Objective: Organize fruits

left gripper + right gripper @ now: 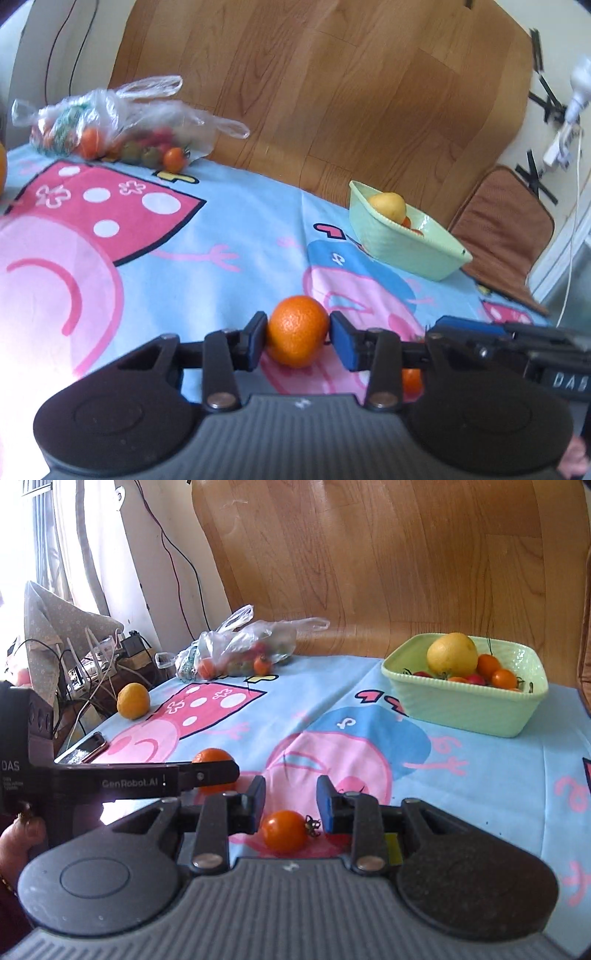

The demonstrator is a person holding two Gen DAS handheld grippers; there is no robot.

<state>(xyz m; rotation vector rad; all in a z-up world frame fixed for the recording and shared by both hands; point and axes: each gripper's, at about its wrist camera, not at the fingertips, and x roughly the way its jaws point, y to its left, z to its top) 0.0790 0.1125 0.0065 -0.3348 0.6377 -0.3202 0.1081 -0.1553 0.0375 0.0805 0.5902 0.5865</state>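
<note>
**Gripper straddling a small tomato on a cartoon tablecloth**

The right gripper [290, 805] hangs open around an orange cherry tomato [285, 830] near the table's front edge. A green basket [480, 712] of fruit sits toward the far right corner. A tangerine [212, 757] lies partly behind the left gripper [207, 773].

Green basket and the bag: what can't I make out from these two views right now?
- green basket, left wrist view: its near wall hides most fruit beside the yellow fruit.
- plastic bag, both views: crumpled film blurs the contents.
- orange, right wrist view: the left gripper covers its lower half.
</note>
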